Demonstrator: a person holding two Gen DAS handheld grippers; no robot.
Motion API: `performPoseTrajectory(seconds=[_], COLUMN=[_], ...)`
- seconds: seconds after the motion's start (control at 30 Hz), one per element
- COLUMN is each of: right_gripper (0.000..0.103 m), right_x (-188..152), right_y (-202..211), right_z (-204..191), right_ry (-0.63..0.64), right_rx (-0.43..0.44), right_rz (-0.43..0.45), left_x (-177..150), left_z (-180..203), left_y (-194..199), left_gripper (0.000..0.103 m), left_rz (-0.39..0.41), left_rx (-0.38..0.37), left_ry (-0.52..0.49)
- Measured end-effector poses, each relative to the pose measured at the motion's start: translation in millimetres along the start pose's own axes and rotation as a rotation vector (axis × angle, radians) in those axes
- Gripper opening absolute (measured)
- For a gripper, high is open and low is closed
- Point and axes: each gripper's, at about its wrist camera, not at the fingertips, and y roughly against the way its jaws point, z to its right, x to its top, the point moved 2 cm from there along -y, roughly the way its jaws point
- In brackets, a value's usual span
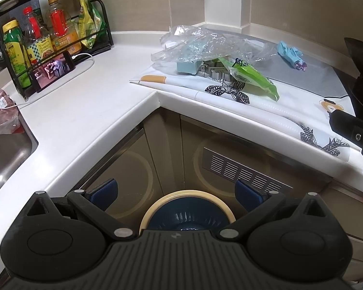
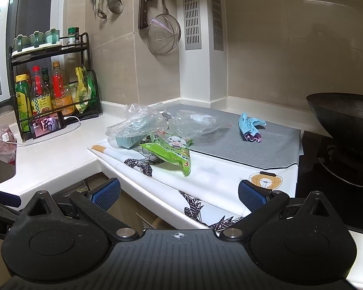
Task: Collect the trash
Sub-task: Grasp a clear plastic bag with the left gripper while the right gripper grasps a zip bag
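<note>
Trash lies on the counter: a green snack wrapper [image 1: 254, 78] [image 2: 171, 153], crumpled clear plastic bags [image 1: 205, 46] [image 2: 142, 120] over a small pale-blue box [image 1: 187, 67] [image 2: 128, 141], and a crumpled blue wrapper [image 1: 291, 54] [image 2: 250, 126] on the grey mat. A round bin with a cream rim [image 1: 188, 211] stands on the floor under my left gripper [image 1: 176, 193], which is open and empty, held off the counter's inner corner. My right gripper [image 2: 179, 193] is open and empty over the counter's front edge, short of the green wrapper.
A black rack of bottles [image 1: 48, 36] [image 2: 53, 91] and a phone on a cable [image 1: 52, 71] stand at the back left. A sink [image 1: 4, 159] with a bagged item is far left. A black wok [image 2: 346, 125] sits on the stove at right. Utensils hang on the wall.
</note>
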Motion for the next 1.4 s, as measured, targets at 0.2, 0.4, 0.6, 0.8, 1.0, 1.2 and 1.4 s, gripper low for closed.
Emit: performPoseTrajectory(seconds=[0.2, 0.4, 0.6, 0.8, 1.0, 1.2, 1.4], right_gripper=[0.103, 0.103, 0.103, 0.103, 0.103, 0.103, 0.103], right_x=[-2, -1, -1, 5, 21, 43, 65], right_y=[-6, -18, -35, -60, -96, -135, -187], right_z=[5, 12, 20, 34, 54, 84, 103], right_ry=[-0.006, -0.009, -0.016, -0.013, -0.039, -0.155, -0.322], right_rx=[-0.009, -0.018, -0.038, -0.072, -0.133, -0.147, -0.011], right_rz=[-0.008, -0.022, -0.040, -0.046, -0.019, 0.004, 0.011], left_x=[4, 11, 22, 40, 79, 128, 176], left_z=[2, 5, 9, 5, -3, -8, -24], left_y=[-10, -23, -41, -63, -72, -91, -136], left_gripper=[0.103, 0.103, 0.103, 0.103, 0.103, 0.103, 0.103], left_rz=[-0.020, -0.038, -0.058, -0.084, -0.025, 0.037, 0.013], left_rx=[0.014, 0.017, 0.011, -0.014, 0.013, -0.027, -0.121], left_ry=[-0.008, -0.020, -0.031, -0.015, 0.005, 0.061, 0.204])
